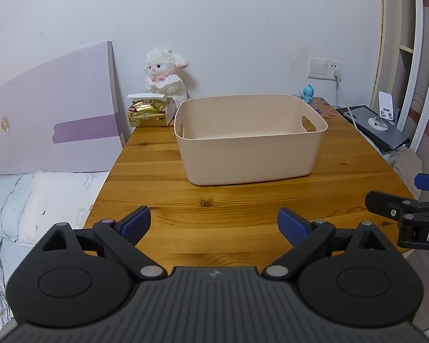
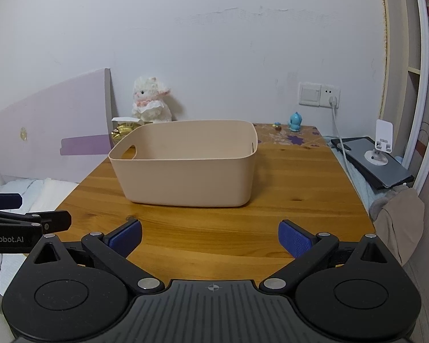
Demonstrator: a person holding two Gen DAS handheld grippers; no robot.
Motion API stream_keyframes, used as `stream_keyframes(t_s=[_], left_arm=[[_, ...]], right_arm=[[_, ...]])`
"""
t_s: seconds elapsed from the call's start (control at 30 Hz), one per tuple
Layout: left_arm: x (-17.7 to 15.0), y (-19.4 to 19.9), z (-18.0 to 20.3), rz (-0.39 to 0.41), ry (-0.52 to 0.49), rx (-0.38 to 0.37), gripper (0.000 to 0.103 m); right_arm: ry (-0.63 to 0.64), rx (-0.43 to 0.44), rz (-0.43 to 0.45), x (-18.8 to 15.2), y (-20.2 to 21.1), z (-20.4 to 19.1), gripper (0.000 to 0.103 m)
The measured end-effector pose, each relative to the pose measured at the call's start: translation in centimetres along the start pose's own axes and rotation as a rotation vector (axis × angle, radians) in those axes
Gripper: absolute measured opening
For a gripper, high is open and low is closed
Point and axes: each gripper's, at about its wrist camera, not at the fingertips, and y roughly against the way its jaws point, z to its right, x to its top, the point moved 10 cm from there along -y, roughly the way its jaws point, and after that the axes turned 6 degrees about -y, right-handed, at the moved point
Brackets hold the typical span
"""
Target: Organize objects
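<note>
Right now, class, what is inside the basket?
Nothing shows inside the basket: bare inner walls and some floor. Its near wall hides the front floor.

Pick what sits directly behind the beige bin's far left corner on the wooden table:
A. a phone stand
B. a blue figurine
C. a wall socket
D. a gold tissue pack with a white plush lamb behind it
D: the gold tissue pack lies at the far left corner of the beige bin, with the white plush lamb against the wall behind it.

Two low side-by-side views toward one shared bin [image 1: 250, 137].
</note>
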Motion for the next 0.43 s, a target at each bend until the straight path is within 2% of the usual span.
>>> stream_keyframes(t_s=[0.43], left_arm=[[0.3,-1.8,-0.3,-0.028,0.036,-0.028,0.096]], right_arm=[[-0.015,0.005,-0.056,-0.2,-2.4,0.7,0.103]])
